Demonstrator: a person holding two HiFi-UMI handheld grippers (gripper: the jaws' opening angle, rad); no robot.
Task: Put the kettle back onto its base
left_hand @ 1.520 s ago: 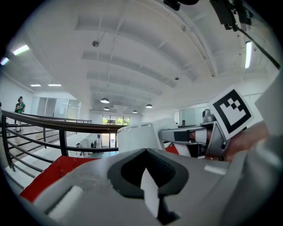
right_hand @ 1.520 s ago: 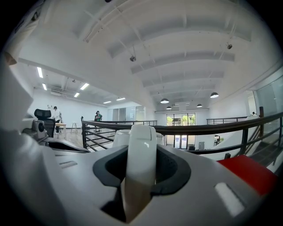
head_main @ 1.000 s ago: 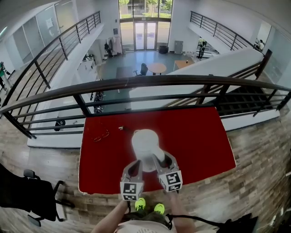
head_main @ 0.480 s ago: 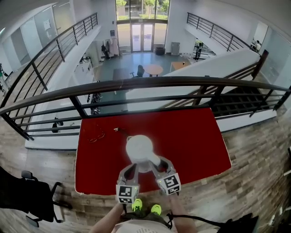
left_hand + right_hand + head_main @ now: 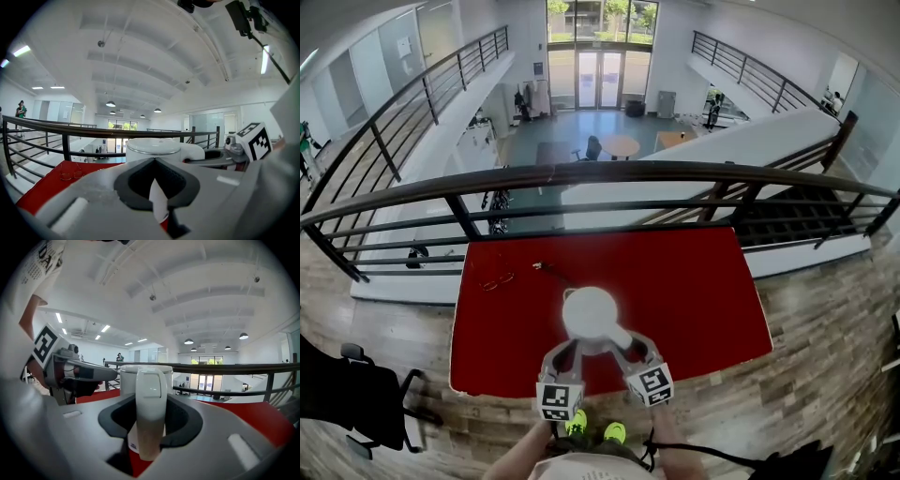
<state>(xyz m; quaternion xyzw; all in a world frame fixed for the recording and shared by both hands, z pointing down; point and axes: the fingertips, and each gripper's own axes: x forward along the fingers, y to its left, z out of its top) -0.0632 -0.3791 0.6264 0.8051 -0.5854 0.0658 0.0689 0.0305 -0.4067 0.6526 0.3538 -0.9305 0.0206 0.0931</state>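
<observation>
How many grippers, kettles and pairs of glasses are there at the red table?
grippers: 2, the left gripper and the right gripper
kettle: 1
glasses: 1 pair
total: 4

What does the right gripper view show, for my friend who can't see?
The right gripper clamps the handle of an upright white kettle, with a red table beneath. The left gripper pokes in at the left, with a dark railing behind.
</observation>
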